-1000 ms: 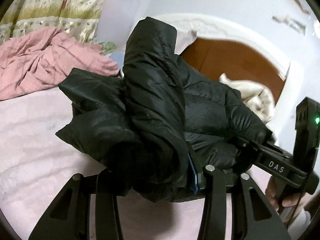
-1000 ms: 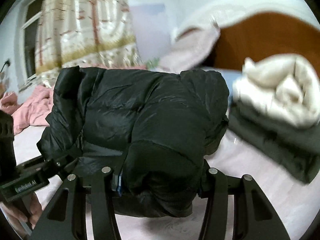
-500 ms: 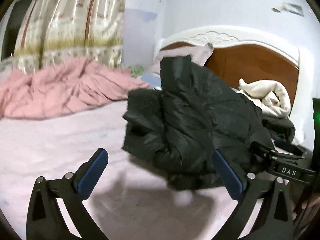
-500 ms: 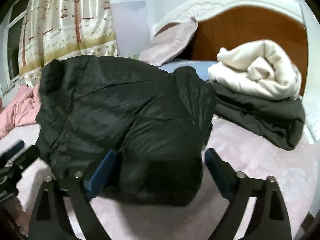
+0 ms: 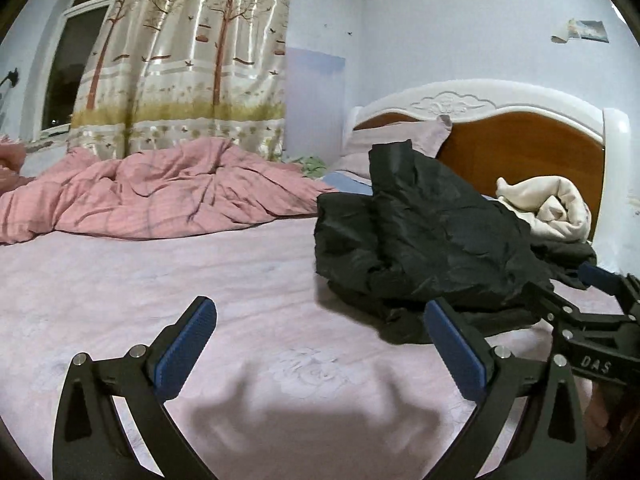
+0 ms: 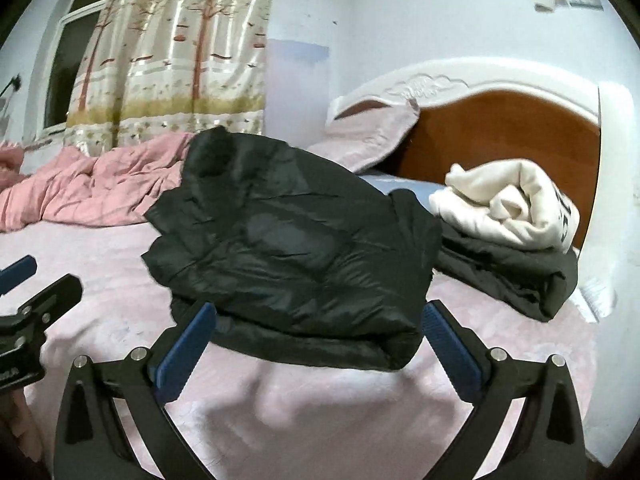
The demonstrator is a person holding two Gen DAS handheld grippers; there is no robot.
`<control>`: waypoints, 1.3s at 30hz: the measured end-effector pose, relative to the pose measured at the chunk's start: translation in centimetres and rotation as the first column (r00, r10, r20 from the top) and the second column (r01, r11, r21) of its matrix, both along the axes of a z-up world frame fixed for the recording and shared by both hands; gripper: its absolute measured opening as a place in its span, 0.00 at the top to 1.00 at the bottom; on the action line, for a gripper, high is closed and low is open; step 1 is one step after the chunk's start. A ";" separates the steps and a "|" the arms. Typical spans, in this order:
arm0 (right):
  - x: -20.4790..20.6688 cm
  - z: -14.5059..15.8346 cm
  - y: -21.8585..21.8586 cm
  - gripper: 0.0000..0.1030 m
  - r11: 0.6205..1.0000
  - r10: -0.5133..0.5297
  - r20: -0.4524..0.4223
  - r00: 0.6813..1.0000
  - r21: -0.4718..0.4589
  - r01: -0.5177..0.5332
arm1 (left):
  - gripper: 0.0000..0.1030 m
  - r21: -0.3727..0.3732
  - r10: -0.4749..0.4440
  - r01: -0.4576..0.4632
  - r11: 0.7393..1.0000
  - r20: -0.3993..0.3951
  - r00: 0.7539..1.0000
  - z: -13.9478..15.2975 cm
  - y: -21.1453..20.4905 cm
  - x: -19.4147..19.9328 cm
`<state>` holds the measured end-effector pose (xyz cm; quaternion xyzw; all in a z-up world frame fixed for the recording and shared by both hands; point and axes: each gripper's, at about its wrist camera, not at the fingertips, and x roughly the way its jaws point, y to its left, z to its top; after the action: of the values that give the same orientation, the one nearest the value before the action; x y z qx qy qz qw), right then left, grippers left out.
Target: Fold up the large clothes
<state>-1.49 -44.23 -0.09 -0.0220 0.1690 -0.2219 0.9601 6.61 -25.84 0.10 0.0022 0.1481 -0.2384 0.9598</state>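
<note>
Right wrist view: the puffy black folded jacket (image 6: pixel 288 256) lies let go on the pink bed (image 6: pixel 320 408), both grippers' fingers (image 6: pixel 186 350) spread wide apart; it could puff open if bumped.

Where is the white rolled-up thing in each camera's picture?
Left wrist view: the white bundle is at the far right, partly behind the black jacket.
Right wrist view: the white bundle is right of centre, resting on a dark folded garment.
Shared landmark: the headboard rises right behind it in both.
</note>
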 end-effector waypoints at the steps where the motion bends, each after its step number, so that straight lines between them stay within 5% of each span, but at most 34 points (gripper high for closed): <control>1: 0.0 -0.1 0.1 0.00 1.000 -0.001 0.000 1.000 -0.006 0.001 | 0.00 -0.001 -0.004 0.004 1.000 0.008 1.000 0.0 0.0 -0.1; 15: 0.1 -0.6 -2.1 0.00 0.994 0.007 0.006 1.000 0.106 -0.007 | 0.00 -0.002 0.006 -0.006 1.000 0.051 0.999 0.0 0.3 -0.9; 39: 0.2 -0.7 -2.1 0.00 0.995 0.008 0.007 1.000 0.102 -0.008 | 0.00 0.016 0.012 -0.013 1.000 0.104 0.995 0.3 0.1 -1.9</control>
<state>-1.32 -46.33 -0.76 0.0273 0.1770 -0.2092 0.9613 4.74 -25.73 0.35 0.0214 0.0999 -0.2307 0.9676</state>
